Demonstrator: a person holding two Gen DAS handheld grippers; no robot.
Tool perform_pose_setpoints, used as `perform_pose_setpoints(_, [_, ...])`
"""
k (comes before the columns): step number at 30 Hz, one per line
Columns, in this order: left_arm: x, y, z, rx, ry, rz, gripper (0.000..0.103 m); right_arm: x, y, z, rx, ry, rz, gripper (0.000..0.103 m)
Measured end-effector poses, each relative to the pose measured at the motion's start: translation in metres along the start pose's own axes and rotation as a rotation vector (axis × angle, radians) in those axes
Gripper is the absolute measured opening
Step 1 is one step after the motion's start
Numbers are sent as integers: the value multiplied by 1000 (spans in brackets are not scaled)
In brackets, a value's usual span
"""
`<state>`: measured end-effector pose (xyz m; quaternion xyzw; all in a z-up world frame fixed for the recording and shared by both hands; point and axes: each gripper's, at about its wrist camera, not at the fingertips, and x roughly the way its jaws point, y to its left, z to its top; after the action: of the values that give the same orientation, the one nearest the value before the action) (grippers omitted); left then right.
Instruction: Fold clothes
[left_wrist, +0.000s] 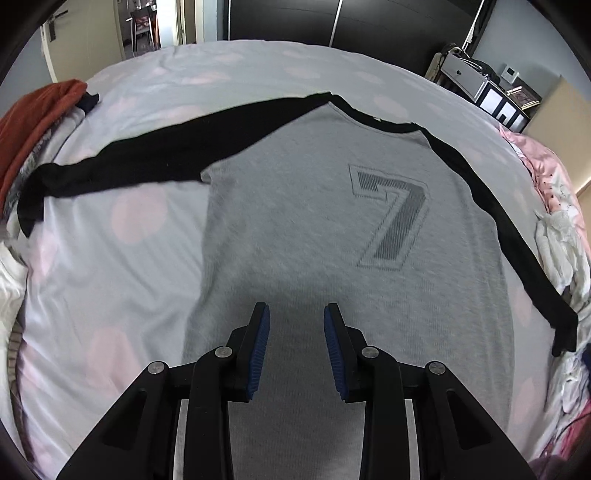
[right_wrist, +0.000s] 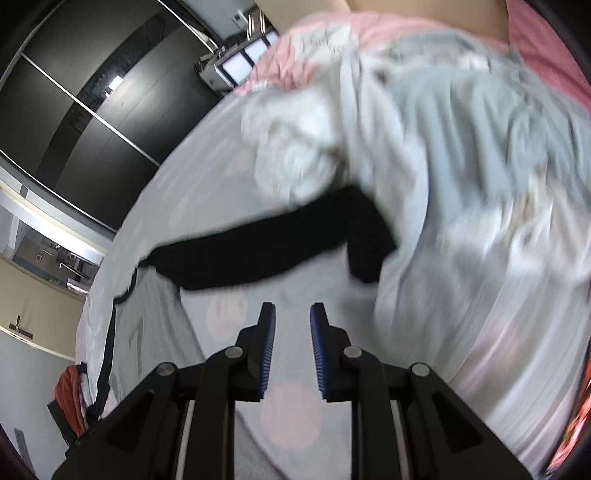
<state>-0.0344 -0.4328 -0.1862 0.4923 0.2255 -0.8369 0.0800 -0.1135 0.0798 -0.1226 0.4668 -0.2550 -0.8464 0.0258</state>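
Observation:
A grey shirt (left_wrist: 295, 206) with black sleeves and a large 7 on its chest lies flat on the bed. Its left sleeve (left_wrist: 122, 166) stretches out toward the left edge, its right sleeve (left_wrist: 517, 236) runs down to the right. My left gripper (left_wrist: 296, 314) hovers over the shirt's lower middle, open, nothing between its blue pads. In the blurred right wrist view my right gripper (right_wrist: 292, 314) is open above the bedsheet, just short of the black sleeve (right_wrist: 258, 247), whose cuff (right_wrist: 369, 240) lies against a heap of clothes. The shirt's body (right_wrist: 147, 317) shows at left.
The bed has a pale sheet with pink dots (left_wrist: 122, 280). An orange garment (left_wrist: 40, 114) lies at the far left edge. A pile of white, grey and pink clothes (right_wrist: 461, 147) rises on the right side. Dark wardrobe doors (right_wrist: 85, 103) and a shelf unit (left_wrist: 484, 96) stand beyond the bed.

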Motion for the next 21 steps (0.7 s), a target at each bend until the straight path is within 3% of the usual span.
perform_pose_setpoints(5, [-1,7,4,-17,10,-27,32,7,-14,35,-19,8,-98,32])
perform_pose_setpoints(15, [11,22,18,-81,36,-68,32,46,-27,37,-49,97,-204,32])
perform_pose_setpoints(18, [15,21,19,-80,41,-63,32,56,-27,37,-56,111,-234,29])
perform_pose_setpoints(20, [15,21,19,-83,42,-65,32,58,-26,37,-62,118,-244,11])
perform_pose_setpoints(21, [14,22,19,-86,40,-64,32,59,-26,37,-65,122,-249,9])
